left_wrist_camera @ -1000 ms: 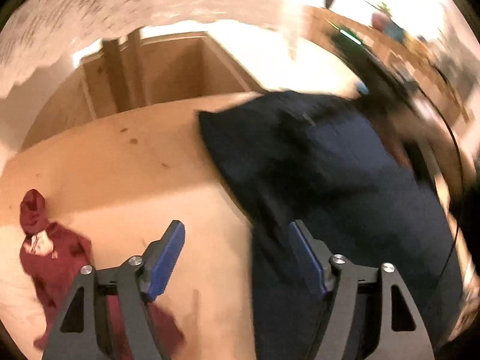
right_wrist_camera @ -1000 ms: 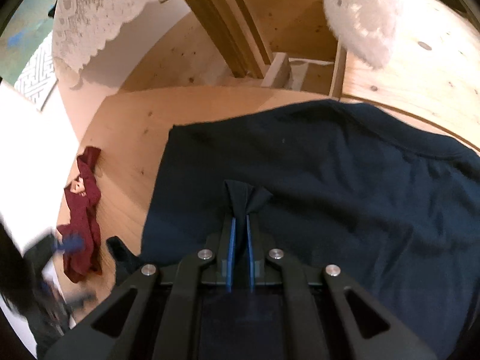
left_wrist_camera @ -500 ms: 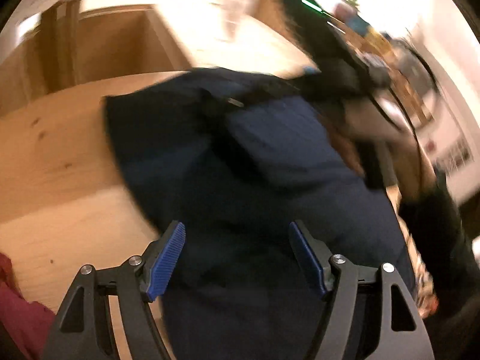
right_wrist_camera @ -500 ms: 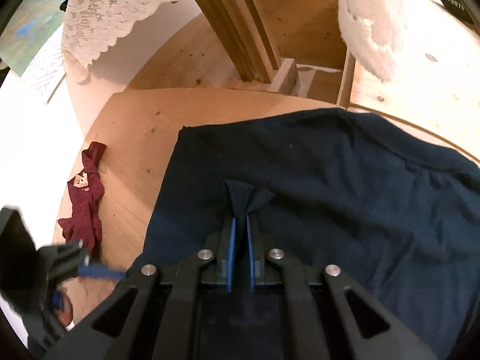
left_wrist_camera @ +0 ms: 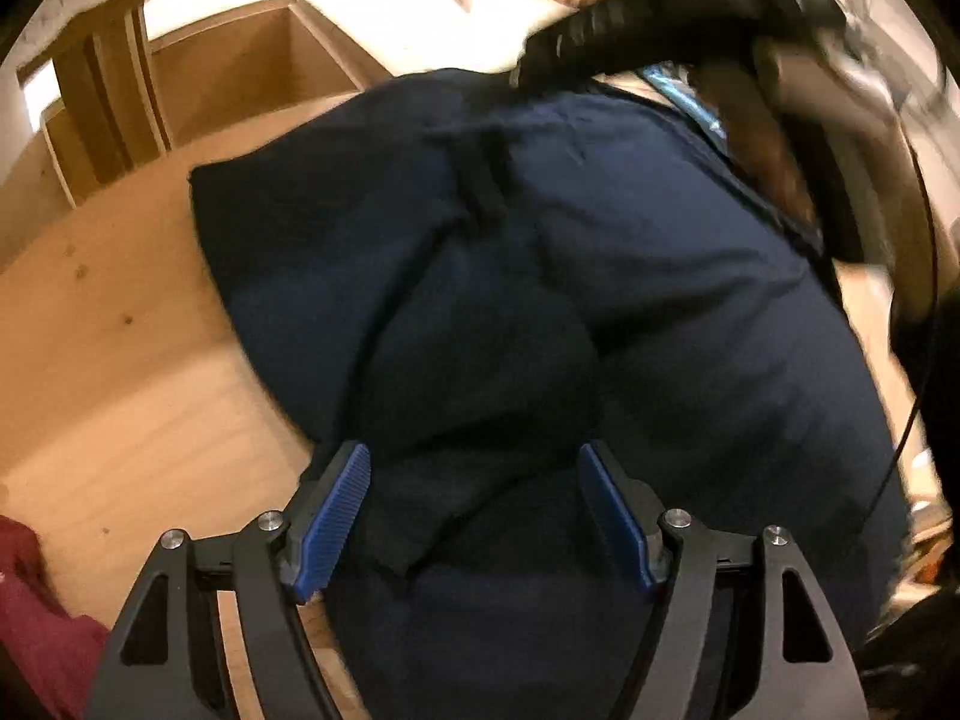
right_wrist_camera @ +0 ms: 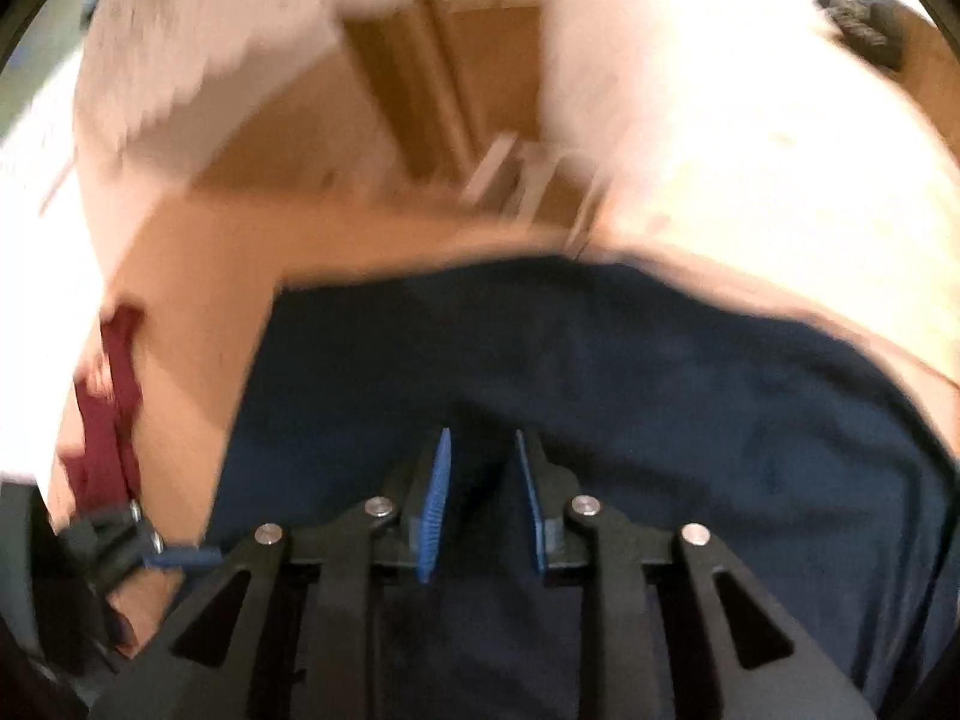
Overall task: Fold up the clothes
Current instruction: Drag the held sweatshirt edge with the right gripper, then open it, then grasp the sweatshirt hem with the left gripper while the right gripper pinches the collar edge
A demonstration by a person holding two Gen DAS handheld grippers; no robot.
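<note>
Hand-held gripper (right_wrist_camera: 480, 450) parted above navy shirt (right_wrist_camera: 660, 390)

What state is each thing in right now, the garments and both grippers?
Dark navy cotton garment: spread on the wooden table, partly folded, rumpled.
Small maroon cloth garment: crumpled, unfolded, apart.
Left hand-held gripper: open, over navy fabric.
Right hand-held gripper: jaws just opened, fabric released.
</note>
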